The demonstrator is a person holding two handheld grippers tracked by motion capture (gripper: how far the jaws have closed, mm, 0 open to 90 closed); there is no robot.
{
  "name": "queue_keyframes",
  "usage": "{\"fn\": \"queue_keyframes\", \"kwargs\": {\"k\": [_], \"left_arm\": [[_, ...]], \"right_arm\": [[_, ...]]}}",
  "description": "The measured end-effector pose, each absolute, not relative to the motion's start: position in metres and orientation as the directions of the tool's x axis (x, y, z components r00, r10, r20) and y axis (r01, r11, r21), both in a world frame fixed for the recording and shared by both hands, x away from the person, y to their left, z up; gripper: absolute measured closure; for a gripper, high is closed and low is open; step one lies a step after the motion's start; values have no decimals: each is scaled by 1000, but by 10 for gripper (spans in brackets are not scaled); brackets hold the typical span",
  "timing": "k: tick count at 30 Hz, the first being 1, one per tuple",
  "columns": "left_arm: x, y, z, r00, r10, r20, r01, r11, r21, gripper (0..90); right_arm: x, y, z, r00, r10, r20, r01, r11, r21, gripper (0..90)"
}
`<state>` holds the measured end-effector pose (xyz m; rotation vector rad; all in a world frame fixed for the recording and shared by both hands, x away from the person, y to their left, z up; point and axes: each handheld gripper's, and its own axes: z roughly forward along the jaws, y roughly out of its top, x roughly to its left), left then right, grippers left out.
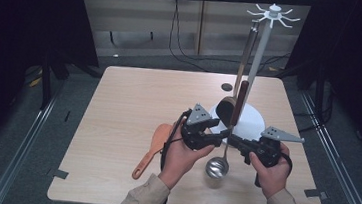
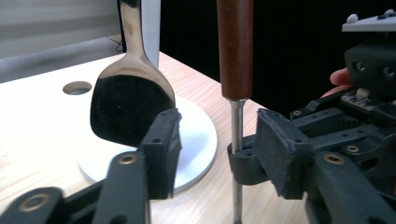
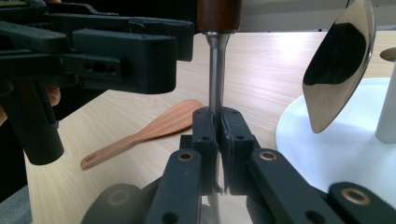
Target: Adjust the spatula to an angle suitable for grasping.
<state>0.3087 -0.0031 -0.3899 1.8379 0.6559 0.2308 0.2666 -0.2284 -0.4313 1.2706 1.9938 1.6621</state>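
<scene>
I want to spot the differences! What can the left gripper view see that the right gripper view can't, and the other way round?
Left gripper view: the grey plate on top of the right claw. Right gripper view: a wooden paddle lying flat on the table. Both: the ladle's metal stem standing up with the right claw shut on it, the shiny spatula beside it, and the white round base below the spatula.
</scene>
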Motion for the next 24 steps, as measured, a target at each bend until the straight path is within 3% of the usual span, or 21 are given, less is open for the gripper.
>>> {"fn": "queue_keyframes", "kwargs": {"k": [15,24], "left_arm": [[317,10,-406,815,560,-146,338,-256,906,254],[319,19,-418,810,569,-144,355,-280,892,189]], "right_arm": [[270,-242,-424,-605,724,331,437,-46,898,862],[270,-248,-416,-624,715,315,417,-36,908,862]]}}
